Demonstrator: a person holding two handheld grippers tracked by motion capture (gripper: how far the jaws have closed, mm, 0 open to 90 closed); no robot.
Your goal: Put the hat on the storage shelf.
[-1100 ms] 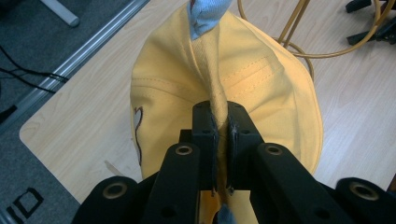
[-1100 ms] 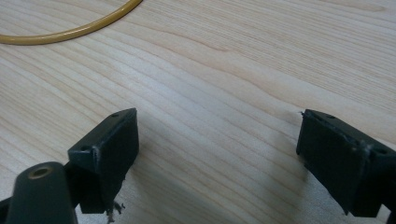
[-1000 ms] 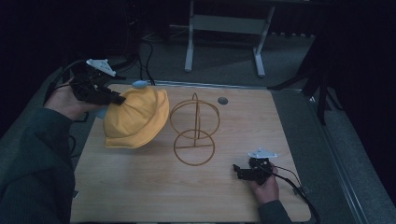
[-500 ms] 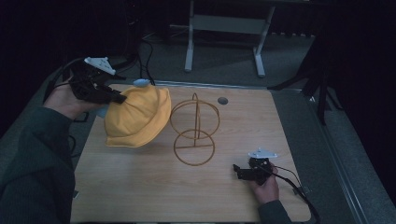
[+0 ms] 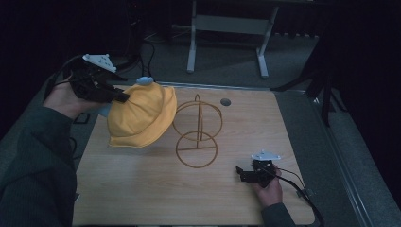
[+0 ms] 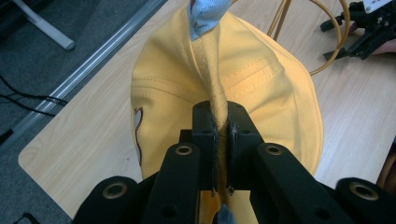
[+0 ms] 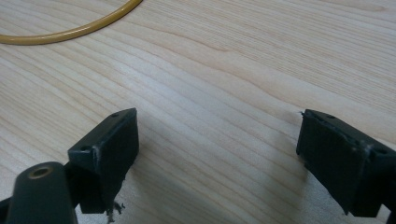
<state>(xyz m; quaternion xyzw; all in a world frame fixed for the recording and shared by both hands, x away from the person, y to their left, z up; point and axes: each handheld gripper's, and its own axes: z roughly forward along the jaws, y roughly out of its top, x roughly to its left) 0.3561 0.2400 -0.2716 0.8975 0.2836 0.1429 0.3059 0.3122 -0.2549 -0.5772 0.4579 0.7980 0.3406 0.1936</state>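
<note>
Since the yellow cotton cap with the pale blue button on top point(image 5: 142, 116) is hanging off my left gripper point(image 5: 124, 98) at the table's back left corner, I reckon the step in hand is getting it over onto the golden wire hat stand, two rings crossed into a globe on a ring base point(image 5: 197, 132), which sits just beside it to the right. From the high view the cap's brim edge droops close to the light wooden tabletop point(image 5: 156, 198), so I'd lift before going sideways, otherwise it drags and could knock the stand. My right gripper point(image 5: 240, 173) rests low on the table near the front right, apart from the stand's base ring.

In the left gripper view the jaws are pressed together on a bunched fold of the cap point(image 6: 243, 84), right on a seam. That's a thin pinch, so I'd move slow and avoid swinging, and aim the crown opening squarely over the wire globe.

In the right gripper view the jaws stand spread wide over bare wood with nothing between them, and a bit of the base ring point(image 7: 70, 30) curves past at the top. I'd use that hand to steady the base if the stand tips
</note>
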